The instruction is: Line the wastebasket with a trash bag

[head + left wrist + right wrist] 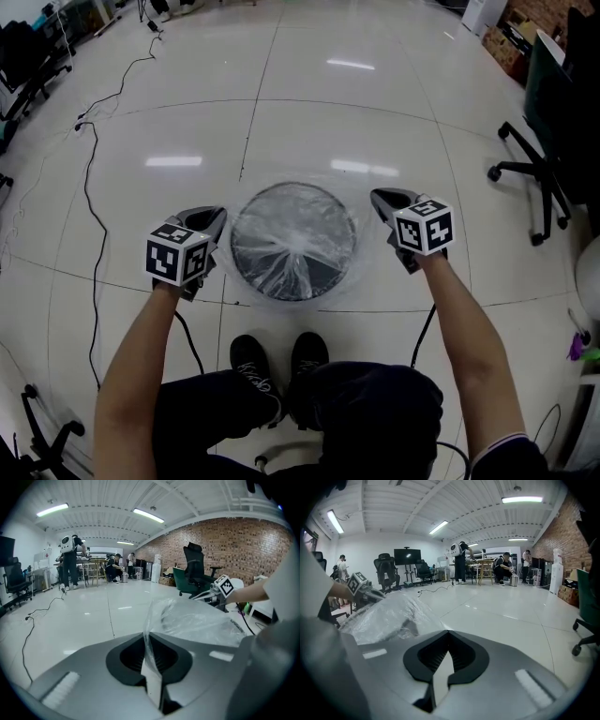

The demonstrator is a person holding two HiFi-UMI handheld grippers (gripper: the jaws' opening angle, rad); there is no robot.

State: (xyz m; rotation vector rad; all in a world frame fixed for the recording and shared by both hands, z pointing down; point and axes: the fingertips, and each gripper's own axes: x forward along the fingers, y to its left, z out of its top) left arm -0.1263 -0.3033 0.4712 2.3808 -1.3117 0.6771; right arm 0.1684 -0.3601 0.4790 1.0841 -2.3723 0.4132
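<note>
The wastebasket [314,284] stands on the floor [309,131] between both grippers, with the clear trash bag [292,234] spread over its mouth. The left gripper [214,217] is clenched on the bag's film. The right gripper [382,200] is clenched too, at the bag's edge, but I cannot tell if it pinches film.

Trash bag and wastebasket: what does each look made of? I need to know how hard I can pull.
The trash bag looks like thin clear plastic film with a glossy finish: it crinkles, catches glints of light, and the dark bin shows through it. The wastebasket is round and dark, possibly plastic or metal. Its finish can't be judged under the film.
</note>
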